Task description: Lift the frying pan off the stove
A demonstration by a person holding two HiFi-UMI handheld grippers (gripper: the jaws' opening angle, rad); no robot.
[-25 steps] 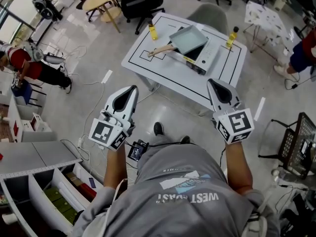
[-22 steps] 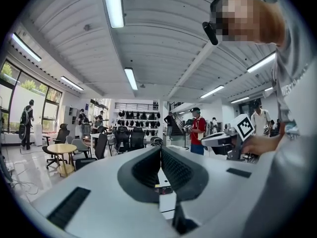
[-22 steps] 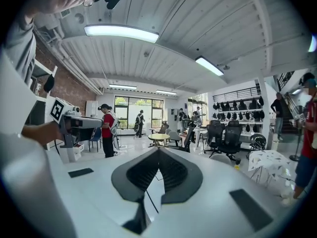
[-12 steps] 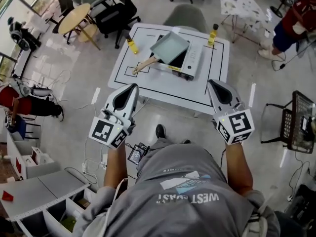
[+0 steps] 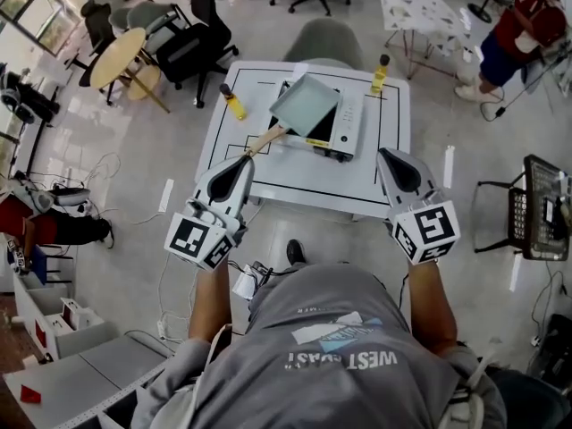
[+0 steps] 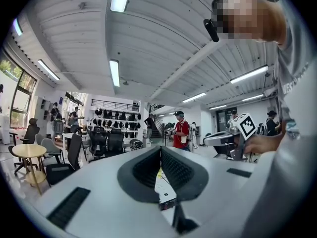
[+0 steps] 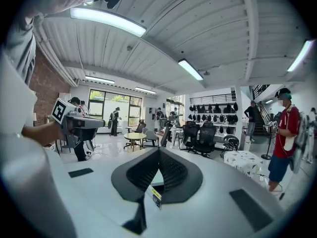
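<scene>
Approach stage: left claw and right claw, both closed and empty, held level short of table; frying pan on stove, handle angled toward left claw, likely the grasp point.

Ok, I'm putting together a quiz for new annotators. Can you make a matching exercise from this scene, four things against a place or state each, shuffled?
Things:
1. frying pan
2. stove
3. left gripper
4. round wooden table

Places or states:
A. shut, nothing between its jaws
B. on the floor beside the office chairs
C. on the white table, under the frying pan
D. on the stove, its wooden handle sticking out over the white table

Pairs: 1-D, 2-C, 3-A, 4-B
</scene>
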